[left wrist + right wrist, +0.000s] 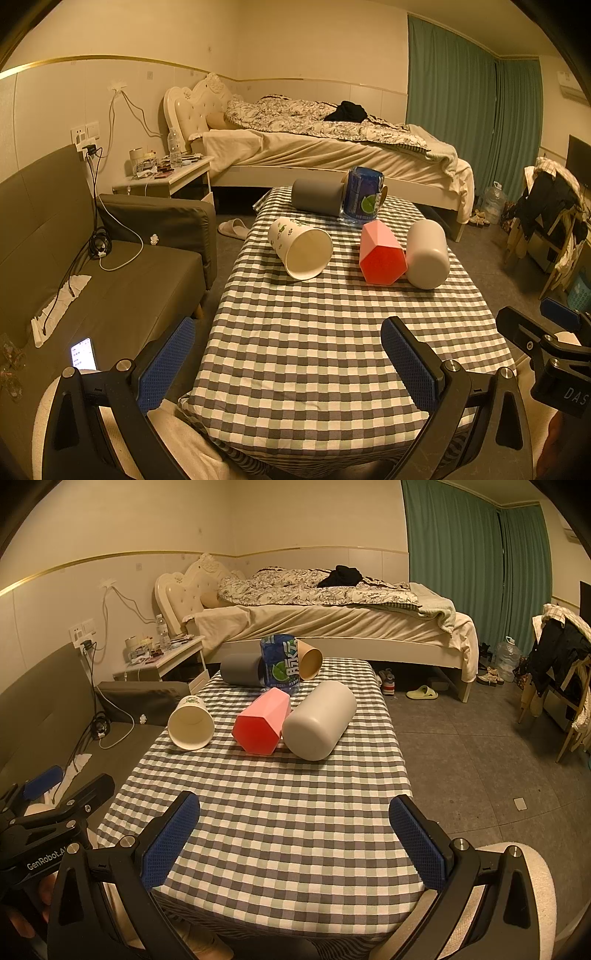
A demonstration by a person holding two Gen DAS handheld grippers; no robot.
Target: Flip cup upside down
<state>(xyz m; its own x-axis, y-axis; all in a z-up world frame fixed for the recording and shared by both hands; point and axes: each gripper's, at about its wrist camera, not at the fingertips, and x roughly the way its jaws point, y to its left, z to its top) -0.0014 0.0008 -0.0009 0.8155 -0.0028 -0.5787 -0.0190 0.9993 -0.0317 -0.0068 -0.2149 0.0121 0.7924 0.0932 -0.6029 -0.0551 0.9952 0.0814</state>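
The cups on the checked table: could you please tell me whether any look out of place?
All lie tipped on their sides: paper cup, pink cup, beige cup, grey cup, brown cup. Nothing looks spilled.

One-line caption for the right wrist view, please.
Open right gripper faces a checkered table with a paper cup, pink cup and beige cup on their sides.

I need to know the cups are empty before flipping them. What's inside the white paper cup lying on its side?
The white paper cup opens toward the cameras, showing a bare cream inner wall and bottom. Nothing is visible inside.
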